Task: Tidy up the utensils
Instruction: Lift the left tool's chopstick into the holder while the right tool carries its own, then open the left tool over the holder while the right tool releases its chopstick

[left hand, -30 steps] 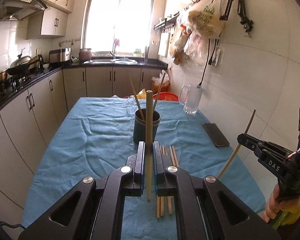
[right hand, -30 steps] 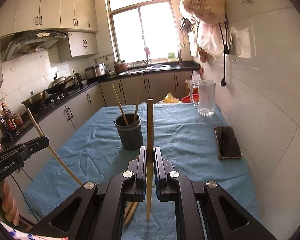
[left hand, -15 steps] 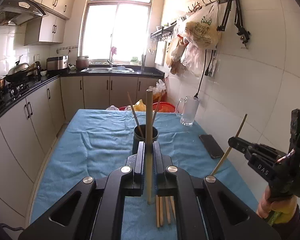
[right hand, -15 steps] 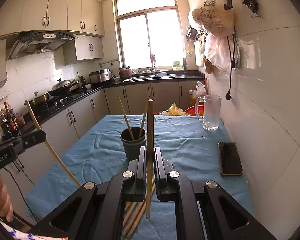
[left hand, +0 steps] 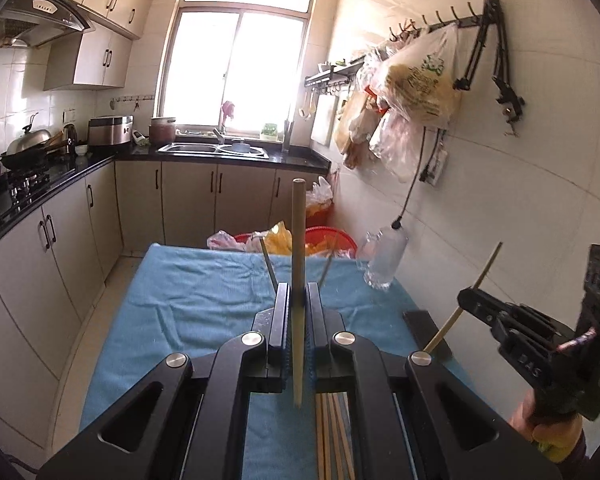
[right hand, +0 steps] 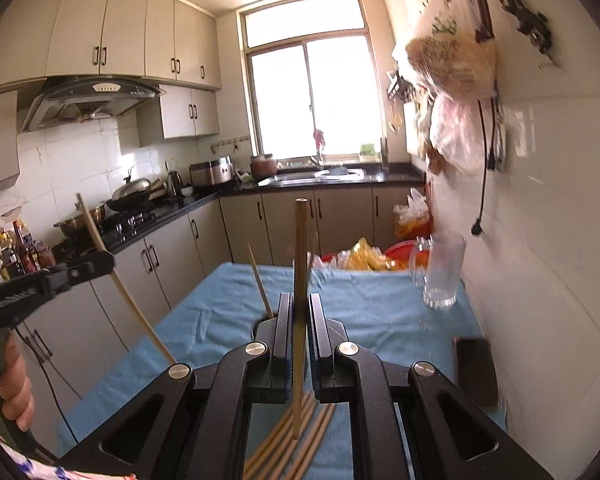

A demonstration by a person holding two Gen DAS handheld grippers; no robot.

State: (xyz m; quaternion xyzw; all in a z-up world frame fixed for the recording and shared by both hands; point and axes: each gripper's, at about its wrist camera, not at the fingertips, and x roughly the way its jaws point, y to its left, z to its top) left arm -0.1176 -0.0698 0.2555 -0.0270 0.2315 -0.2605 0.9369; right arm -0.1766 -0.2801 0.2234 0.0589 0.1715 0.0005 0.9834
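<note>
With both clamped, left gripper point(left hand: 298, 300) pinching chopstick point(left hand: 298, 240), right gripper point(right hand: 299, 312) pinching another.

Left gripper point(left hand: 298, 296) and right gripper point(right hand: 299, 306): matte black angular frames, silver round screws, narrow parallel fingers; white "DAS" lettering, green indicator light; patterned sleeve point(right hand: 24, 462).

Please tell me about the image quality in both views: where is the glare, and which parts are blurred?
Left wrist view: the window is blown out white, and the glass mug is smeared by motion. Right wrist view: the window glares too, the loose chopsticks on the blue cloth are streaked, and the wall bags look soft. Both views bend straight edges toward the rim.
</note>
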